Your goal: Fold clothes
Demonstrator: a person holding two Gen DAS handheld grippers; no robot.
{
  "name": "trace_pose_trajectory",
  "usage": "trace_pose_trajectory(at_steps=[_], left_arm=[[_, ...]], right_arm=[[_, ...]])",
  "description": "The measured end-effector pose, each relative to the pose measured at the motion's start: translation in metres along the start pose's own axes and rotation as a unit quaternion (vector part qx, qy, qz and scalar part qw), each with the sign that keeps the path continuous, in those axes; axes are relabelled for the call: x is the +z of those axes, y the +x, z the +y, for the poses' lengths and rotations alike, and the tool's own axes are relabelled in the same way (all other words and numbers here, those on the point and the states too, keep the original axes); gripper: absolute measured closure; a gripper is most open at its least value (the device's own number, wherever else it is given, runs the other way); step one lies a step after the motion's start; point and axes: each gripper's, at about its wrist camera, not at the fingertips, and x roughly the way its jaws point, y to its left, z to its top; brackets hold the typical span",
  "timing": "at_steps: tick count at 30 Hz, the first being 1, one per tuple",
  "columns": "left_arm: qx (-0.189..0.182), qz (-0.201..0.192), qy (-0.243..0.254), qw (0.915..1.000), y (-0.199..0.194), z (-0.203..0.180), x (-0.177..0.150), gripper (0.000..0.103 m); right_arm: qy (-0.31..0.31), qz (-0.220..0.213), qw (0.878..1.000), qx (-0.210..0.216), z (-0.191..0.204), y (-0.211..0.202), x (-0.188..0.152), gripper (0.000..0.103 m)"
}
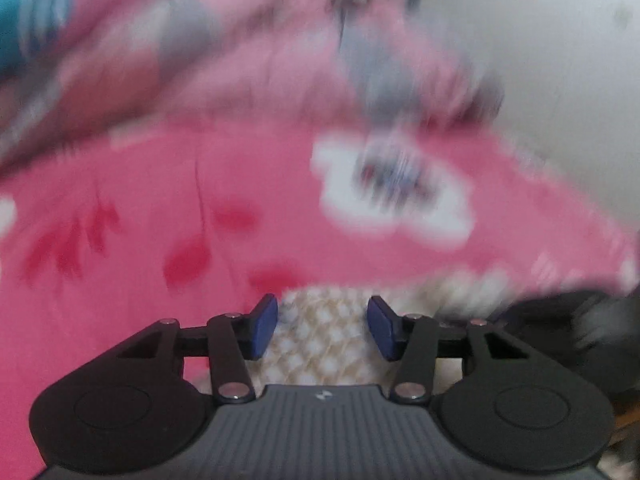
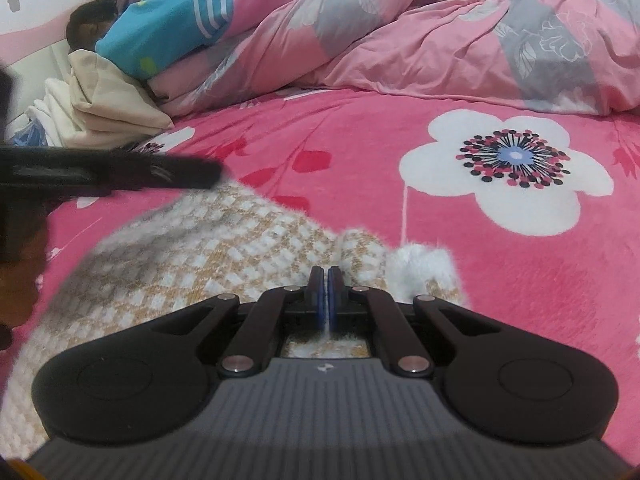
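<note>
Left wrist view, badly blurred: left gripper [image 1: 322, 326] with jaws released, poised over a patch of the cream-and-tan knit garment [image 1: 320, 344] on the pink floral bedspread [image 1: 120, 220].

Right wrist view: right gripper [image 2: 325, 294] level, jaws clenched on the garment's fluffy white edge; long axis running left to lower centre across the bed, below a rumpled pink duvet [image 2: 400, 32].

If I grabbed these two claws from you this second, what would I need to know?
Right claw: shut, pinching the fluffy white-and-tan sweater.
Left claw: open, holding nothing, just above the sweater; its view is blurred.
The sweater lies on the pink flowered blanket, bunched near the right claw.
Done: no neat fold visible.
Left: grip the sweater with the left claw, spread it out, then fold.
</note>
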Motion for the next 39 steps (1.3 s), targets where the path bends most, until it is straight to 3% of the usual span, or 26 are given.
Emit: trace_pose_trajectory(at_steps=[3, 5, 9, 13, 15, 18, 22, 24, 27, 29, 31, 33, 35, 37, 39], left_arm=[[-0.01, -0.01, -0.017, 0.9997, -0.009, 0.008, 0.003, 0.051], [0.003, -0.038, -0.033, 0.9987, -0.03, 0.013, 0.0, 0.05], [-0.002, -0.091, -0.069, 0.9935, -0.093, 0.018, -0.017, 0.046], [-0.014, -0.142, -0.048, 0.9886, -0.16, 0.003, -0.05, 0.041], [-0.011, -0.138, -0.031, 0.9899, -0.162, -0.008, -0.062, 0.041], [-0.007, -0.132, -0.004, 0.9912, -0.164, -0.024, -0.08, 0.041], [-0.001, -0.125, 0.031, 0.9917, -0.167, -0.046, -0.104, 0.039], [0.001, -0.121, 0.049, 0.9914, -0.169, -0.057, -0.116, 0.041], [0.006, -0.116, 0.077, 0.9902, -0.172, -0.073, -0.134, 0.042], [0.011, -0.124, 0.119, 0.9851, -0.186, -0.085, -0.148, 0.042], [0.01, -0.104, 0.169, 0.98, -0.186, -0.101, -0.167, 0.041], [0.04, -0.094, 0.207, 0.9728, -0.176, -0.114, -0.188, 0.041], [0.053, -0.106, 0.223, 0.9676, -0.172, -0.118, -0.195, 0.04], [0.053, -0.1, 0.22, 0.9688, -0.178, -0.118, -0.187, 0.04], [0.051, -0.11, 0.222, 0.9675, -0.194, -0.117, -0.187, 0.035]], right_arm=[[0.002, 0.002, 1.0, -0.001, 0.0, 0.001, 0.0, 0.103], [0.003, -0.002, 1.0, 0.001, -0.001, 0.0, -0.001, 0.103], [0.018, -0.008, 1.0, 0.016, -0.006, -0.007, 0.003, 0.103], [0.028, -0.045, 0.998, 0.022, -0.004, -0.052, 0.015, 0.097], [0.012, -0.072, 0.996, 0.044, 0.002, -0.089, 0.016, 0.097], [-0.02, -0.059, 0.996, 0.066, 0.017, -0.126, 0.002, 0.097], [-0.049, 0.013, 0.998, 0.036, 0.027, -0.101, -0.036, 0.098], [-0.066, -0.004, 0.997, 0.027, 0.028, -0.093, -0.046, 0.098], [-0.051, -0.006, 0.998, 0.02, 0.037, -0.122, -0.031, 0.097], [-0.07, -0.021, 0.997, 0.027, 0.048, -0.153, -0.036, 0.097], [-0.066, -0.016, 0.996, 0.051, 0.051, -0.173, -0.05, 0.097], [-0.058, 0.009, 0.997, 0.055, 0.05, -0.171, -0.071, 0.097], [-0.048, 0.041, 0.997, 0.048, 0.046, -0.155, -0.095, 0.097], [-0.025, 0.03, 0.998, 0.053, 0.037, -0.141, -0.109, 0.097], [-0.014, 0.021, 0.998, 0.054, 0.037, -0.154, -0.102, 0.096]])
